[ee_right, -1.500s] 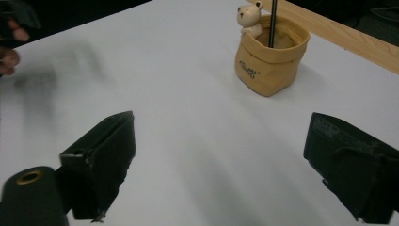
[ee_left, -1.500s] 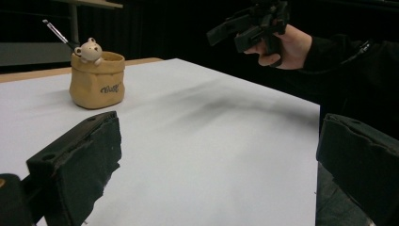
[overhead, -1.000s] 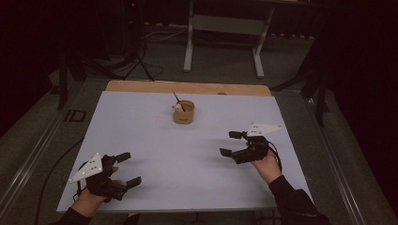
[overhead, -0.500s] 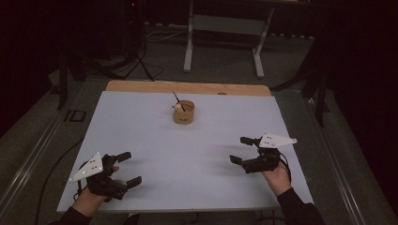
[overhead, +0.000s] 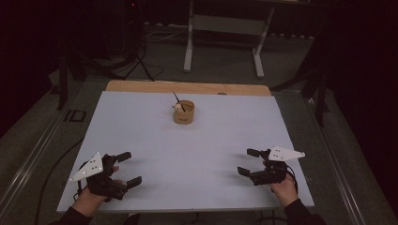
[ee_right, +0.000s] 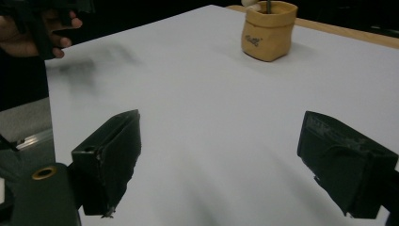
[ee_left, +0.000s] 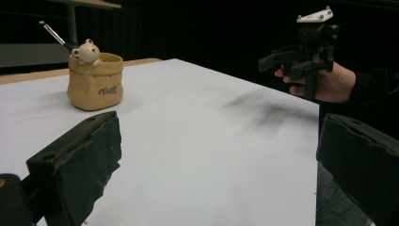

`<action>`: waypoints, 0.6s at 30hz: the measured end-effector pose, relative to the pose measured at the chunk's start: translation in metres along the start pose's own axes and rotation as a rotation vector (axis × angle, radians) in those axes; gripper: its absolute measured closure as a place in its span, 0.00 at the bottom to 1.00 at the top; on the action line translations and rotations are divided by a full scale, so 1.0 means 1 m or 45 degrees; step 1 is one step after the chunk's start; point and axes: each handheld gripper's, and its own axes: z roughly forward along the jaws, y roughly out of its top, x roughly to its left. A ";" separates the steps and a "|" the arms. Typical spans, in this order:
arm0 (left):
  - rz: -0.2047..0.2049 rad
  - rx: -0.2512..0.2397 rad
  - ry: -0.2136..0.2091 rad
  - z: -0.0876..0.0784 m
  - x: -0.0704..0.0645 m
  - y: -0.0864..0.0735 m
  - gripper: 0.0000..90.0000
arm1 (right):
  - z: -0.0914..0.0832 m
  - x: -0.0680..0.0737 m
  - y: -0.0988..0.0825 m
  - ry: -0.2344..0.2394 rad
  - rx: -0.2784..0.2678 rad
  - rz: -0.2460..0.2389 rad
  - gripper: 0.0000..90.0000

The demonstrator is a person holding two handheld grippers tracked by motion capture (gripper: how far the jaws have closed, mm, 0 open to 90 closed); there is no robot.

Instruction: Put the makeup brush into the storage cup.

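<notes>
A small tan pot (overhead: 183, 112) stands toward the far middle of the white table (overhead: 187, 154), with a little bear figure on its rim and a thin brush sticking out. The pot (ee_left: 95, 81) is seen far left in the left gripper view, and the pot (ee_right: 268, 30) sits upper right in the right gripper view. My left gripper (overhead: 128, 169) is at the near left corner, open and empty. My right gripper (overhead: 248, 162) is at the near right, open and empty, and it (ee_left: 282, 63) is also seen from the left gripper view.
A wooden strip (overhead: 187, 87) runs along the table's far edge. Beyond it stand a metal frame (overhead: 223, 28) and a tripod (overhead: 136, 47) on the dark floor. Wide white surface lies between the grippers and the pot.
My right gripper has drawn back toward the near edge and a little rightward, staying open. The left gripper has not moved.
</notes>
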 end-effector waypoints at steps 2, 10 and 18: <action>-0.002 0.002 0.000 0.000 0.000 0.000 0.01 | -0.002 0.002 -0.003 -0.038 0.008 -0.009 0.14; 0.003 0.000 0.010 -0.001 0.000 0.000 0.01 | 0.001 0.003 -0.011 -0.064 0.037 0.004 0.15; 0.005 0.002 0.012 -0.001 0.000 0.000 0.01 | -0.001 0.001 -0.011 -0.129 0.041 0.046 0.15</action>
